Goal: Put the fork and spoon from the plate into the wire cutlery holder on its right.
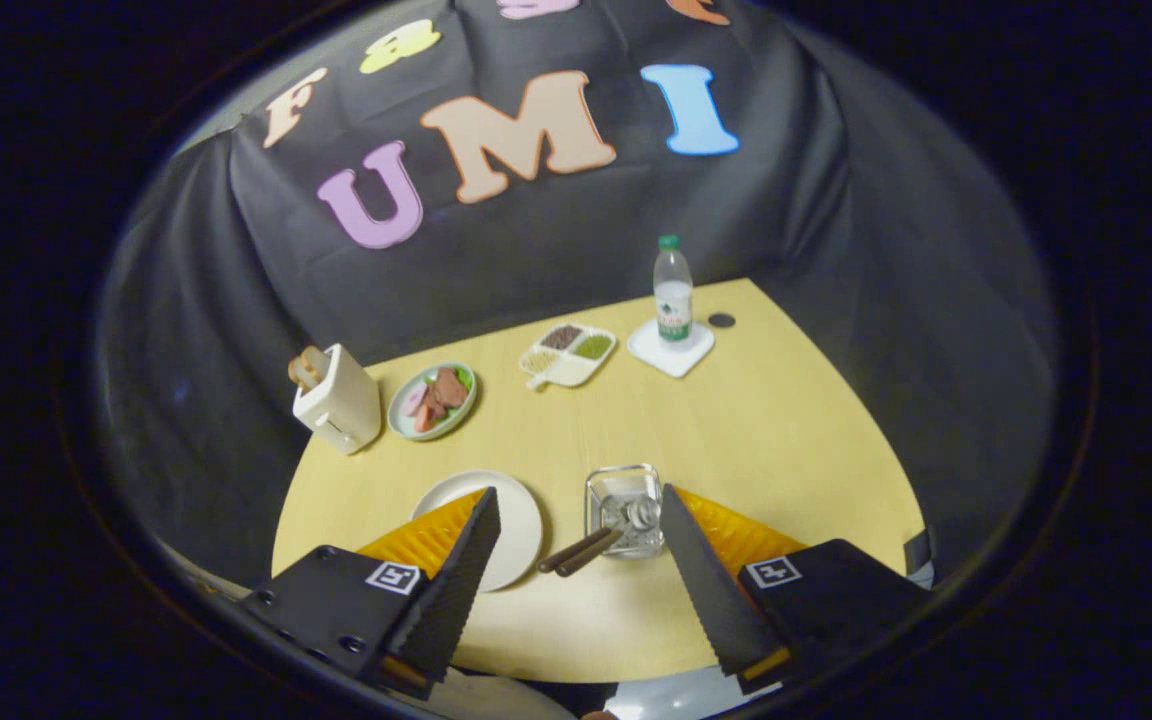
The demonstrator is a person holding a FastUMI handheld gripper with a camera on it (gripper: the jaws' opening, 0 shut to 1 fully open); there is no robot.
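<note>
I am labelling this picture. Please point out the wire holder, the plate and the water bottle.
wire holder (622, 478): gripper view, back rim.
plate (521, 520): gripper view, bare right part.
water bottle (673, 295): gripper view, its body.

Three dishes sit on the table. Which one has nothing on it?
The plain white plate just ahead of the open gripper, left of the wire cutlery holder. The green plate holds food, and the divided dish has filled compartments.

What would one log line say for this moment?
gripper: open, jaws empty | plate: empty | cutlery: in wire holder
</note>
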